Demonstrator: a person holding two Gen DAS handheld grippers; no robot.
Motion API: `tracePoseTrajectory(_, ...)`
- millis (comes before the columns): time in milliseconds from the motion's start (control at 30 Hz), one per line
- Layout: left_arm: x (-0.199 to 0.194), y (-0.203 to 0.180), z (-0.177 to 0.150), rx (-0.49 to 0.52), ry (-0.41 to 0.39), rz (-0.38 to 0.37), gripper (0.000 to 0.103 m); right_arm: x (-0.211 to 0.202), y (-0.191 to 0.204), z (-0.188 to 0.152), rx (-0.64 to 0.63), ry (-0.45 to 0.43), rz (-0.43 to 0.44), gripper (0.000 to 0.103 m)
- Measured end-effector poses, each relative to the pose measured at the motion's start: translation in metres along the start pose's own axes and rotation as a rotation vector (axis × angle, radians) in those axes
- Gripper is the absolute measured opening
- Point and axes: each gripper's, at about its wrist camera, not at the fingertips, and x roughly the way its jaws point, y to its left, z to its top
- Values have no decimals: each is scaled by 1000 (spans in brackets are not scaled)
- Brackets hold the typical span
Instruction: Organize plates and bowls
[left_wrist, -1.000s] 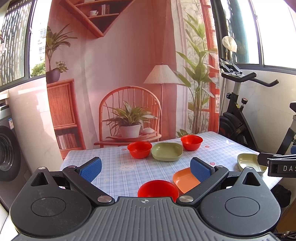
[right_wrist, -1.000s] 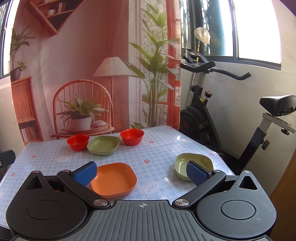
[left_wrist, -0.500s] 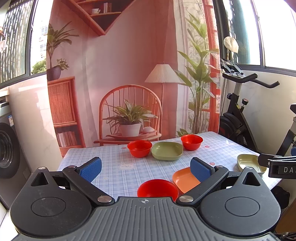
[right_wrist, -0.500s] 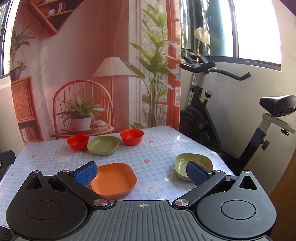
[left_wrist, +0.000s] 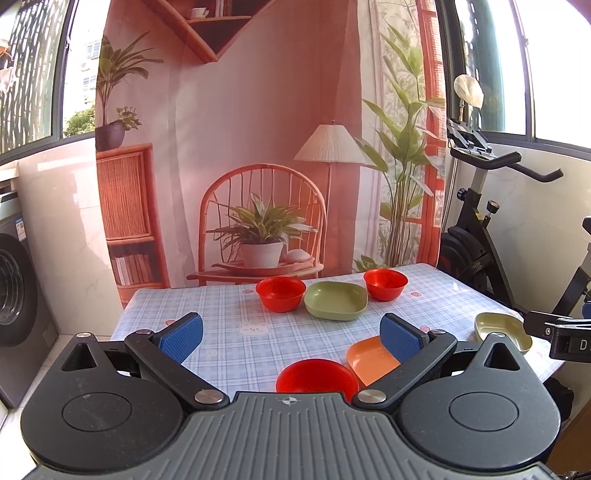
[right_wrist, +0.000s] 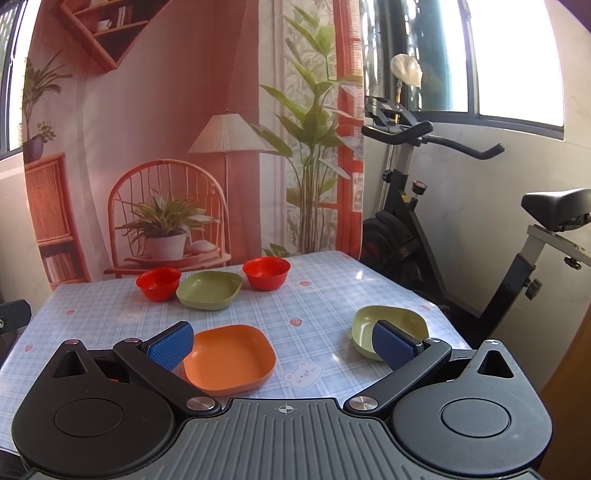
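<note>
Left wrist view: left claw (left_wrist: 291, 334) was spread wide, holding nothing, hovering over the near edge of the counter (left_wrist: 221, 314). Near red bowl (left_wrist: 317, 374) sat just below and between the fingers, orange plate (left_wrist: 369, 360) touching or just beside it on the right. Far row: red bowl (left_wrist: 280, 293), green plate (left_wrist: 335, 300), red bowl (left_wrist: 385, 283). Small green dish (left_wrist: 502, 330) near the right edge.

Right wrist view: right claw (right_wrist: 282, 345) also wide and empty. Orange plate (right_wrist: 229, 358) sat by its left finger, the green dish (right_wrist: 388, 326) partly behind its right finger.

Judgement: nothing grasped yet, sorting not started. Next move likely calls for dropping a claw onto a rim and closing.
</note>
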Motion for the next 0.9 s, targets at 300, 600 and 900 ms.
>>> tracePoseTrajectory(300,49,24,34,9,-24,58,102,41,-10,45,22,-145,94,103)
tracePoseTrajectory(600,109,37,38,60,90,92,98,117,11,50,-4,-151,134,103)
tracePoseTrajectory(900,152,52,33,15,139,72,94,176,29,37,-36,-16,131,103)
